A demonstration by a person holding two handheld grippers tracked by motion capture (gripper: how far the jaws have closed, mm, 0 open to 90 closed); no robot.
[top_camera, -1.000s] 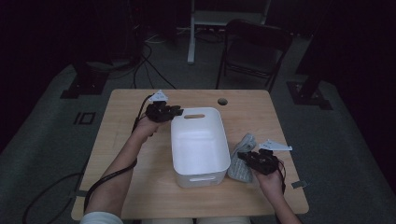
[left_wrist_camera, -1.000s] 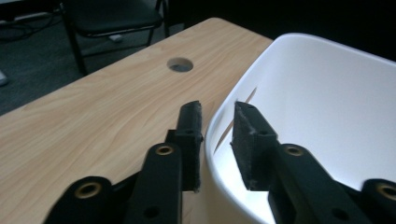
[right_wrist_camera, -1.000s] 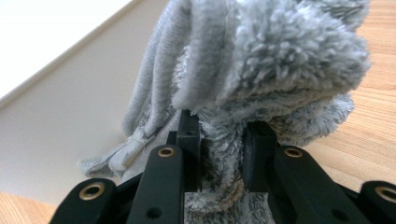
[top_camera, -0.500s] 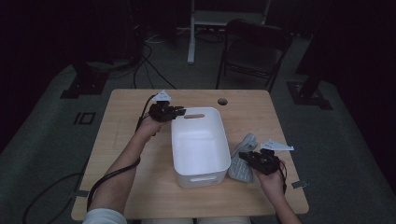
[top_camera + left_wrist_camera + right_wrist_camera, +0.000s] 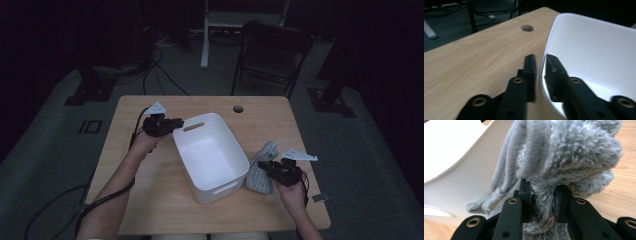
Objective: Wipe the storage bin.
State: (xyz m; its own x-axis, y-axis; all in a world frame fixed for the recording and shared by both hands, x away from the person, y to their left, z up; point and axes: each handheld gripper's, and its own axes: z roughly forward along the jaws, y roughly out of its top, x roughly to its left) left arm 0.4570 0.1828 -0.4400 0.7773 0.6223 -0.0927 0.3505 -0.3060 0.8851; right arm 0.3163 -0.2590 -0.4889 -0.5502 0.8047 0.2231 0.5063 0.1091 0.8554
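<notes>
high view: my left gripper reaches forward to the bin rim; right gripper meets the cloth beside it.
left gripper view: jaws straddle the rim, having just opened slightly.
right gripper view: jaws pinch cloth.

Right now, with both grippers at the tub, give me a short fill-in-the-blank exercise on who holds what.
1. The left gripper has its jaws on either side of the rim of the white ____.
2. The right gripper is shut on a fluffy grey ____.
3. The tub stands on a ____ table.
4. The inside of the tub is ____.

Missing words: tub; cloth; wooden; empty
</notes>
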